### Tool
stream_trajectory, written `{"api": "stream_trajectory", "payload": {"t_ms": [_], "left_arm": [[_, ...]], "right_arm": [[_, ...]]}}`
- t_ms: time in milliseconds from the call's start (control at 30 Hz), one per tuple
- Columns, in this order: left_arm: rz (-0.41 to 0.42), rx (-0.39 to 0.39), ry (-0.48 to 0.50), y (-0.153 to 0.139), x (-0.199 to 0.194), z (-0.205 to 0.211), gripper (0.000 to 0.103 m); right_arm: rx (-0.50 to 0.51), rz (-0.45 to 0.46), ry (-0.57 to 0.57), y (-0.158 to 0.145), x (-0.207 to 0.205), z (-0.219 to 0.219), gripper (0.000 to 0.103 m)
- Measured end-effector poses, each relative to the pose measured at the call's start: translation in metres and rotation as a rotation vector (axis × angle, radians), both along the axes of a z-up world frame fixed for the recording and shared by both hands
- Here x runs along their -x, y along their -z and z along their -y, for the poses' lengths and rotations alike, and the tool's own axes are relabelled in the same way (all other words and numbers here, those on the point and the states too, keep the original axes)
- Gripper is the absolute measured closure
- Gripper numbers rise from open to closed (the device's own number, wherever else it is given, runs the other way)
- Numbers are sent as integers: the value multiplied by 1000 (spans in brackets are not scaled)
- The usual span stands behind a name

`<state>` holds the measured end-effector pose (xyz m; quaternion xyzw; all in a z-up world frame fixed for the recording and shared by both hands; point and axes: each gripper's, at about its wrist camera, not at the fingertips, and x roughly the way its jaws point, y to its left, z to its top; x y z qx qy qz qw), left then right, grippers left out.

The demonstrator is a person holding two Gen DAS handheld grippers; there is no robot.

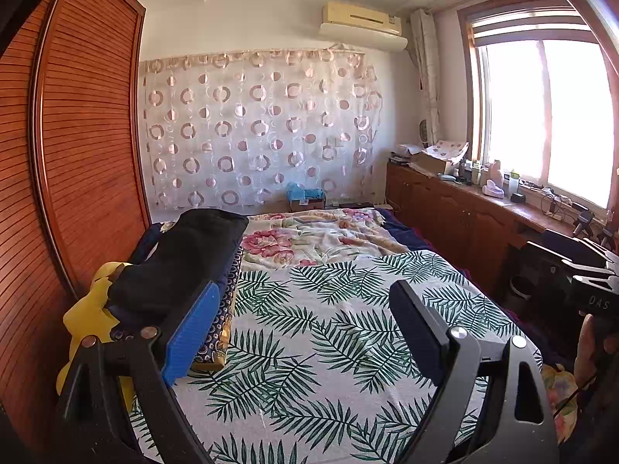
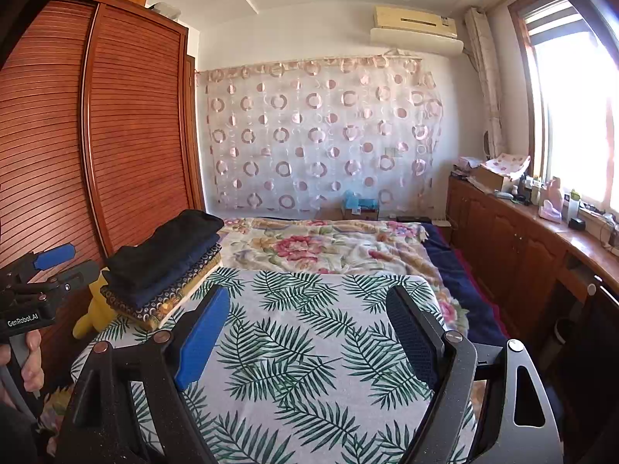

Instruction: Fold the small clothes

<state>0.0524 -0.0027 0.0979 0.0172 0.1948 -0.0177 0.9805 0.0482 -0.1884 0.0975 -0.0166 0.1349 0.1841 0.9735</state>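
Observation:
A stack of folded clothes, black on top of dark blue and a patterned piece, lies at the left edge of the leaf-print cloth [image 1: 329, 328] on the bed; the stack shows in the left wrist view [image 1: 182, 263] and the right wrist view [image 2: 166, 263]. My left gripper [image 1: 305, 301] is open and empty above the leaf cloth, its blue pad [image 1: 189, 336] close beside the stack. My right gripper [image 2: 309, 305] is open and empty above the leaf cloth [image 2: 309, 367], right of the stack. The left gripper also shows at the left edge of the right wrist view [image 2: 58, 266].
A yellow plush toy [image 2: 96, 309] sits beside the stack by the wooden wardrobe [image 2: 96, 135]. A floral blanket [image 2: 329, 247] covers the far half of the bed. A low wooden cabinet [image 2: 522, 239] with clutter runs under the window on the right.

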Motion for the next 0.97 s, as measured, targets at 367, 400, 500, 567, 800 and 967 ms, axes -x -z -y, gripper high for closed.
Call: {"api": "stream_trajectory", "payload": {"t_ms": [367, 400, 500, 567, 800, 967], "left_arm": [[2, 0, 0, 0, 0, 2, 13], [2, 0, -1, 1, 1, 0, 13], [2, 1, -1, 2, 1, 0, 13], [2, 0, -1, 2, 1, 0, 13], [2, 1, -1, 3, 1, -1, 13], [5, 3, -2, 2, 1, 0, 13]], "right_arm": [[1, 2, -6, 0, -2, 8, 19], [1, 3, -7, 0, -2, 9, 19], [1, 3, -7, 0, -3, 10, 19], [2, 2, -6, 0, -3, 10, 19], [0, 4, -5, 0, -2, 14, 19], [-9, 3, -6, -1, -2, 16, 19]]}}
